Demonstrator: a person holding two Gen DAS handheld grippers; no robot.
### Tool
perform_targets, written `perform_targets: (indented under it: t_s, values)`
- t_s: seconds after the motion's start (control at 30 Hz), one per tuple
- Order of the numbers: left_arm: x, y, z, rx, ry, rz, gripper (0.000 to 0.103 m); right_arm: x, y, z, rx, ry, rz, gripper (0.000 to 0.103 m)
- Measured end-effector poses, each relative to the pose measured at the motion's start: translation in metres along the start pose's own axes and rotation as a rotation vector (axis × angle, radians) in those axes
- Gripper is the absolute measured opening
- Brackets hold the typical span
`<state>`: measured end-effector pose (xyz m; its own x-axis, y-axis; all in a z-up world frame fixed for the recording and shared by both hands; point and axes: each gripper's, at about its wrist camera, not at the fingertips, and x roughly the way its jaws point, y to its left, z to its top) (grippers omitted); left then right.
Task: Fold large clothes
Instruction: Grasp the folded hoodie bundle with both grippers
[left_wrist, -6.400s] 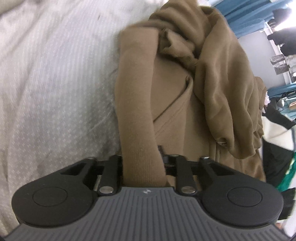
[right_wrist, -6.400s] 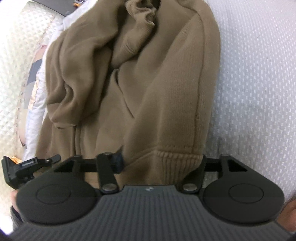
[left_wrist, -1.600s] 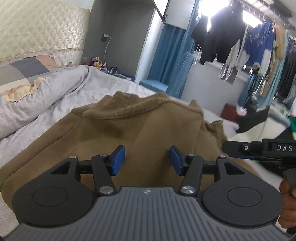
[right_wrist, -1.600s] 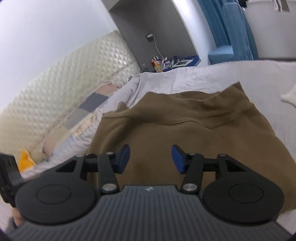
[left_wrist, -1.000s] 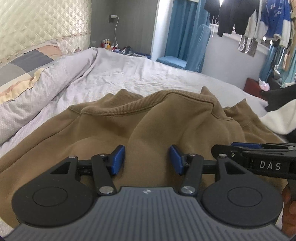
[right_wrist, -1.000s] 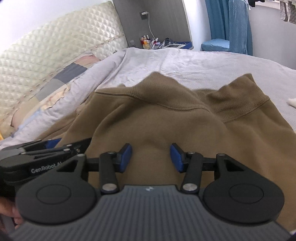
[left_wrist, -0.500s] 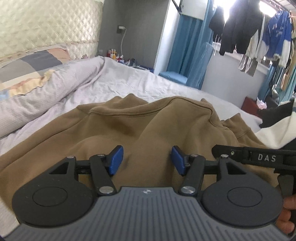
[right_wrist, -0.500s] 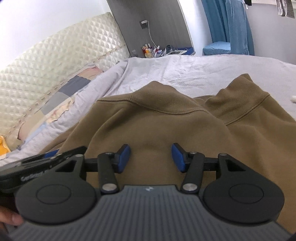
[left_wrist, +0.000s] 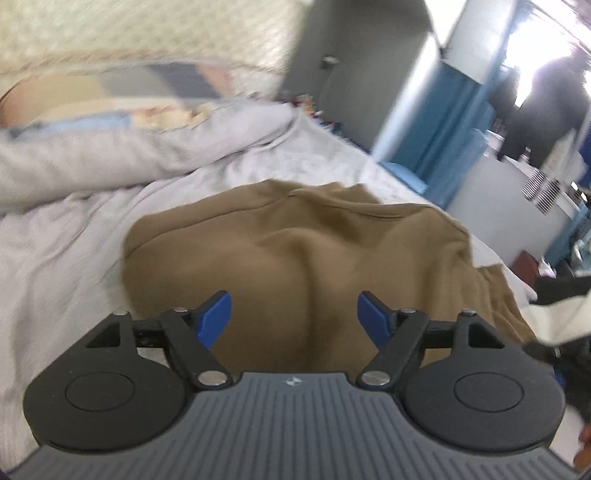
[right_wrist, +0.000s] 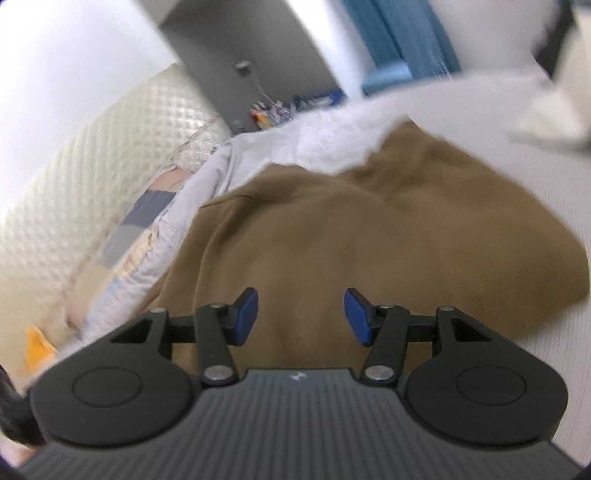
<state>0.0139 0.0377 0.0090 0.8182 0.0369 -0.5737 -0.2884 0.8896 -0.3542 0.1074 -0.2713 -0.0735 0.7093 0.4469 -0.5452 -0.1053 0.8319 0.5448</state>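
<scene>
The brown sweatshirt (left_wrist: 295, 251) now lies folded on the bed (left_wrist: 74, 258). The left tongs (left_wrist: 294, 314) are opening wider than a second ago; the right tongs (right_wrist: 301, 314) stand open (both empty), so this fold seems finished.

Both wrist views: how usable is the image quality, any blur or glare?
Left wrist view: motion blur smears the headboard and bedding; window glare at top right; left claw itself sharp, opening, nothing between. Right wrist view: brown sweatshirt soft, right edge streaked; right claw crisp.
</scene>
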Motion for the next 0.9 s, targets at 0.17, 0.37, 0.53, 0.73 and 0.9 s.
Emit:
perform_targets:
  t_s: [0.17,0.37,0.53,0.73,0.9]
  values:
    - [0.006,0.021,0.003,-0.098,0.045,0.049,0.085,-0.001,-0.033,-0.013,0.211,0.075,-0.024,0.056]
    - [0.013,0.030,0.001,-0.147,0.089,0.084,0.089,0.008,-0.063,-0.023,0.406,0.096,-0.064,0.091]
    - [0.020,0.041,0.000,-0.221,0.114,0.096,0.091,0.023,-0.088,-0.029,0.602,0.060,-0.030,0.091]
    - [0.026,0.060,0.002,-0.343,0.114,0.077,0.094,0.057,-0.122,-0.036,0.864,0.002,0.058,0.103]
    - [0.034,0.084,0.000,-0.499,0.134,-0.003,0.095,0.064,-0.134,-0.033,0.964,-0.132,0.039,0.103]
